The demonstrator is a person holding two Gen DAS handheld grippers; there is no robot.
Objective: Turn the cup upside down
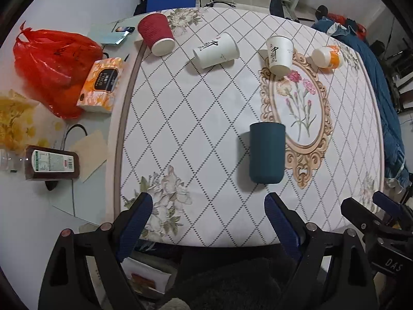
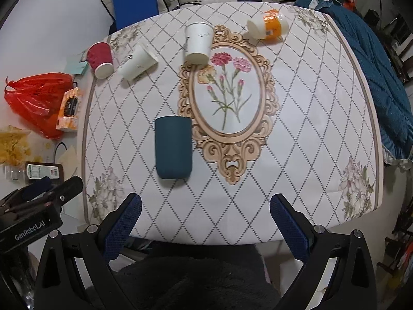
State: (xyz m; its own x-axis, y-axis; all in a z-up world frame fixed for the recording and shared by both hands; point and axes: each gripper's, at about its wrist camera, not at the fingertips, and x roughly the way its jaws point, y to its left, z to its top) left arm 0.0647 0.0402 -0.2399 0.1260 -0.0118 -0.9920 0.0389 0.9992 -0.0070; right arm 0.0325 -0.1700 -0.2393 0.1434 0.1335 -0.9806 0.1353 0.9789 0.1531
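A dark teal cup (image 1: 267, 152) (image 2: 173, 146) lies on its side on the patterned mat, its closed base toward me and its mouth pointing away. My left gripper (image 1: 208, 208) is open and empty, hanging over the near table edge, the cup just beyond its right finger. My right gripper (image 2: 205, 209) is open and empty, with the cup ahead and slightly left. Each gripper shows at the edge of the other's view: the right one (image 1: 374, 206), the left one (image 2: 51, 186).
Further back lie a red ribbed paper cup (image 1: 156, 35) (image 2: 100, 59), two white paper cups (image 1: 216, 50) (image 1: 280, 54) and an orange-and-white cup (image 1: 326, 56) (image 2: 267, 27). Left of the mat are a red plastic bag (image 1: 51, 64), a tissue pack (image 1: 102, 85) and a bottle (image 1: 51, 162). A blue blanket (image 2: 382, 82) lies at right.
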